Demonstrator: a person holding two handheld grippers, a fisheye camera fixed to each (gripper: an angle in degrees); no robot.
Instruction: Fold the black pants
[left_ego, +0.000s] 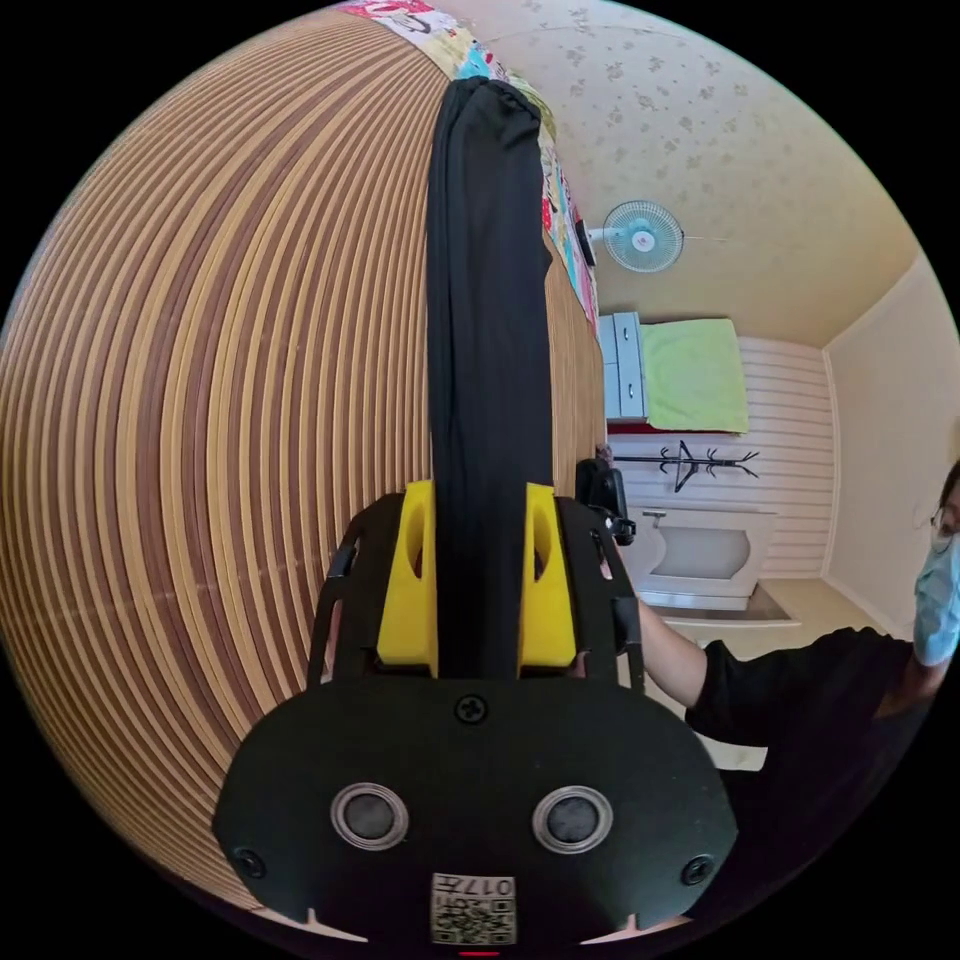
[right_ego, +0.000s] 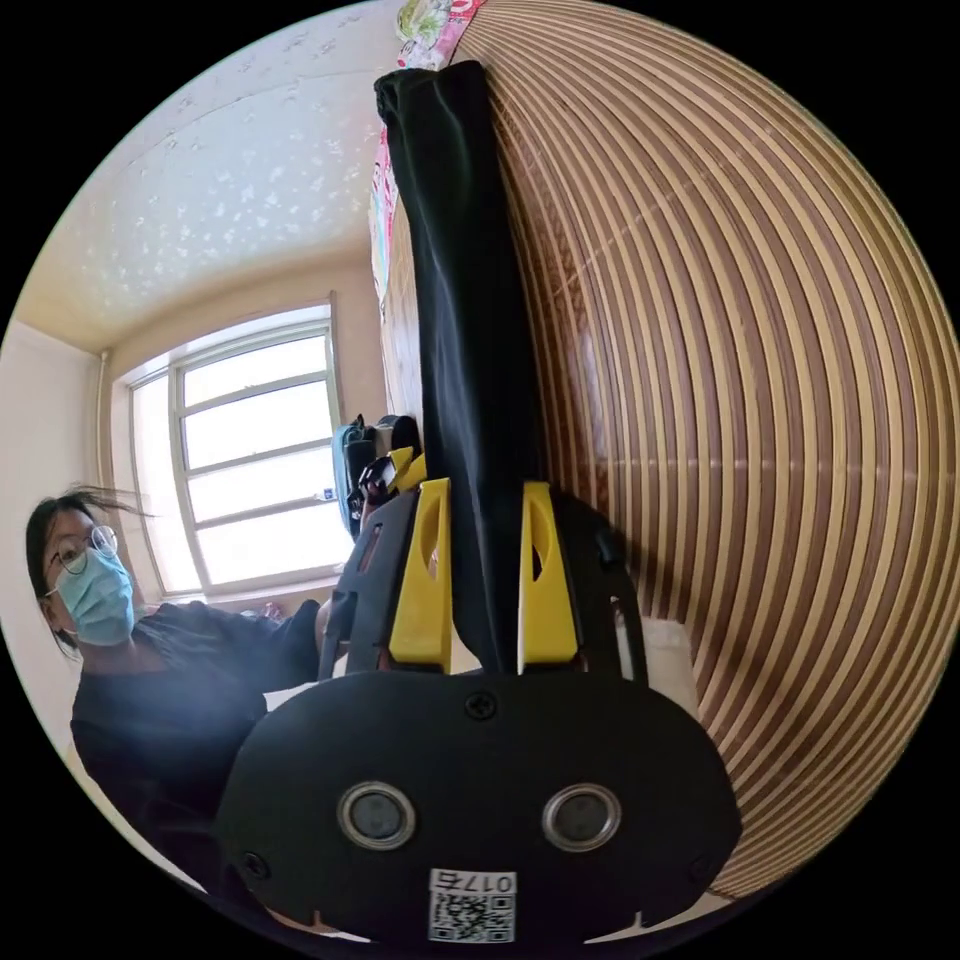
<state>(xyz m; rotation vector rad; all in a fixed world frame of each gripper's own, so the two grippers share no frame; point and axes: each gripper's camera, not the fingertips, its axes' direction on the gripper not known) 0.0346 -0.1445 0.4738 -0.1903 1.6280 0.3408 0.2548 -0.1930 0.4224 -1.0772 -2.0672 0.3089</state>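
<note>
Striped bamboo mat (left_ego: 200, 420) fills the background, a patterned quilt (left_ego: 440, 30) at its 12 o'clock edge. The left hand-held gripper (left_ego: 478, 585) and right hand-held gripper (right_ego: 482, 590) each clamp the black pants (left_ego: 490, 330), which run as a narrow band toward 12 o'clock over the mat. Judged progress: lengthwise fold done, crosswise folds left. Each gripper bears a code sticker, not read.
</note>
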